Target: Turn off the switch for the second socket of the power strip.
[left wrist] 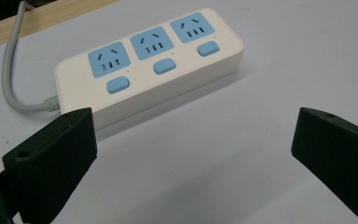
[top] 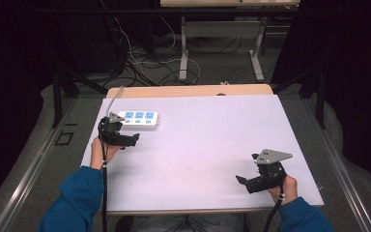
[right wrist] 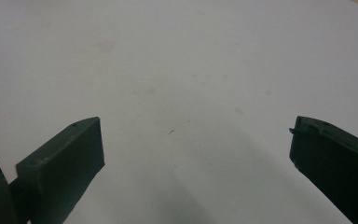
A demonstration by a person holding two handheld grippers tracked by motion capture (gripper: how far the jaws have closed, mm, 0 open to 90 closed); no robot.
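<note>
A white power strip [top: 137, 119] with three blue sockets and three blue buttons lies flat near the table's far left. Its grey cable [top: 114, 98] runs off the back edge. My left gripper [top: 131, 140] hovers just in front of the strip, apart from it, with its jaws wide apart and nothing between them. In the left gripper view the power strip [left wrist: 149, 70] lies just beyond the left gripper [left wrist: 193, 135], with its cable [left wrist: 10, 74] at the left. My right gripper [top: 242, 181] rests low at the near right, open over bare white table. The right gripper [right wrist: 196, 140] holds nothing.
A white sheet [top: 203, 140] covers the table, and a wooden strip [top: 188, 90] shows along its back edge. Beyond the table, loose cables [top: 145, 63] and a desk's metal legs [top: 183, 53] stand on the floor. Blue sleeves come in from the bottom.
</note>
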